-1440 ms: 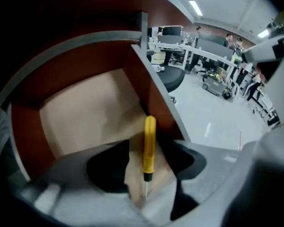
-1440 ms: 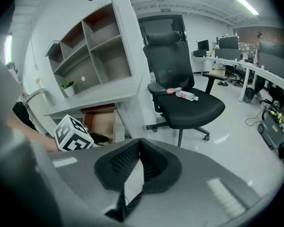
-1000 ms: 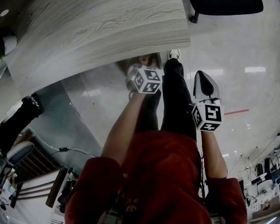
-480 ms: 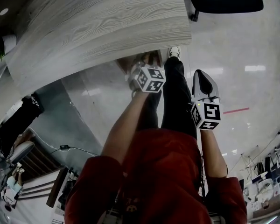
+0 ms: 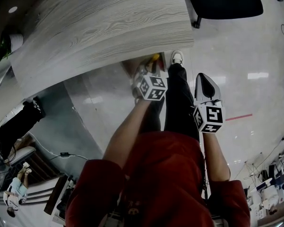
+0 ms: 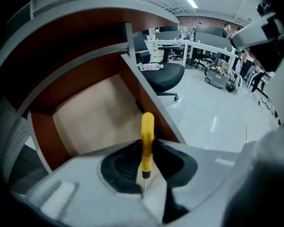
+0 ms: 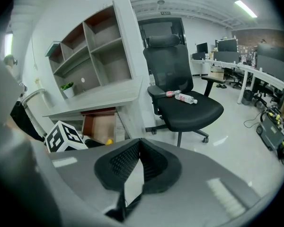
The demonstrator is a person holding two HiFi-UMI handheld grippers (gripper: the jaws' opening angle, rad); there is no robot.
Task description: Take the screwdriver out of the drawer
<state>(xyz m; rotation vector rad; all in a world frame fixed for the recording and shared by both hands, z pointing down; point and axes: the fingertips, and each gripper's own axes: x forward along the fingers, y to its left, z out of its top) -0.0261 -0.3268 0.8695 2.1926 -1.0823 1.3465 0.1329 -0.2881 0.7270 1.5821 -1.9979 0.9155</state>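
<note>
Screwdriver [image 6: 147,126] is clamped by its yellow handle in the left gripper [image 6: 145,162], whose jaws have just been closing, over the open drawer [image 6: 94,117]; lift-out is judged begun, full withdrawal being required next.

A glossy pale floor [image 7: 232,131] runs past a black office chair [image 7: 189,110] — white shelving [image 7: 94,51] behind, strip lights [image 7: 246,8] overhead.

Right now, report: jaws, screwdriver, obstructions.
Left gripper jaws just closed on yellow screwdriver. Right gripper jaws shut, empty. Drawer open, nothing seen blocking.
</note>
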